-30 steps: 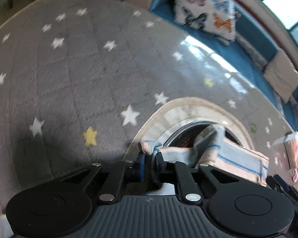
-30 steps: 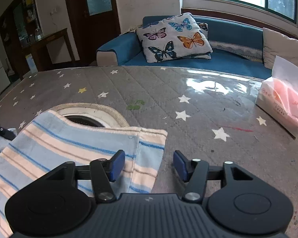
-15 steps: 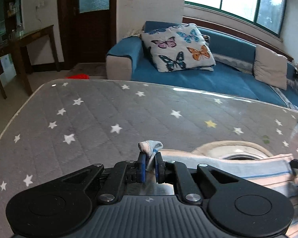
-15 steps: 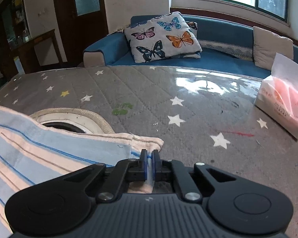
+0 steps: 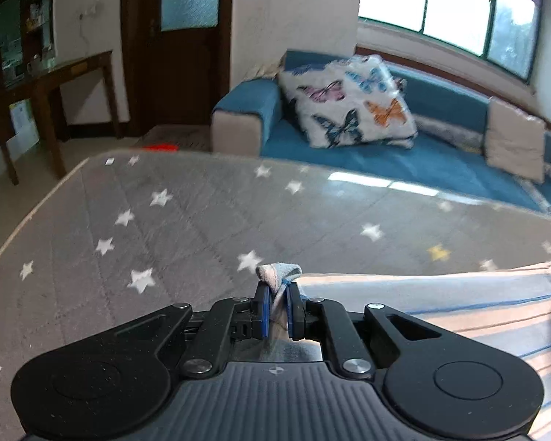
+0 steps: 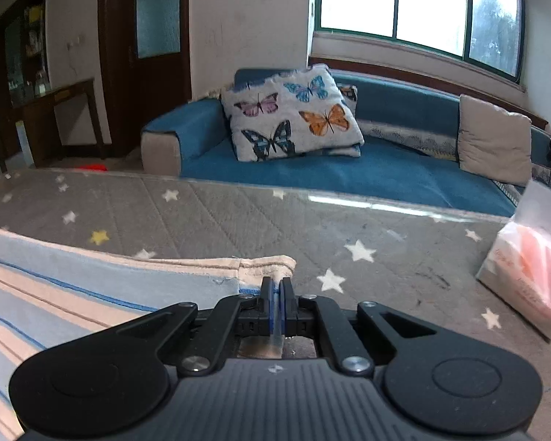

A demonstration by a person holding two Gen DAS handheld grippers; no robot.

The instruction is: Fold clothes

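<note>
1. Left gripper (image 5: pixel 278 290) clamped on a bunched corner of the striped cloth (image 5: pixel 440 305).
2. Right gripper (image 6: pixel 276 288) pinching its hemmed edge.
3. Soft pink-blue cloth (image 6: pixel 73 286) spans between them above the quilted, star-print table (image 6: pixel 238 220).

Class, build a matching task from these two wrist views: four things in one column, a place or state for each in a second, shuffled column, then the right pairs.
Things
1. left gripper
2. butterfly cushion
3. tissue pack
4. striped garment

Places or states
A. on the blue sofa
B. held at two corners, stretched between both grippers
C. shut on a bunched cloth corner
D. at the table's right edge

Pairs: 1-C, 2-A, 3-D, 4-B
</note>
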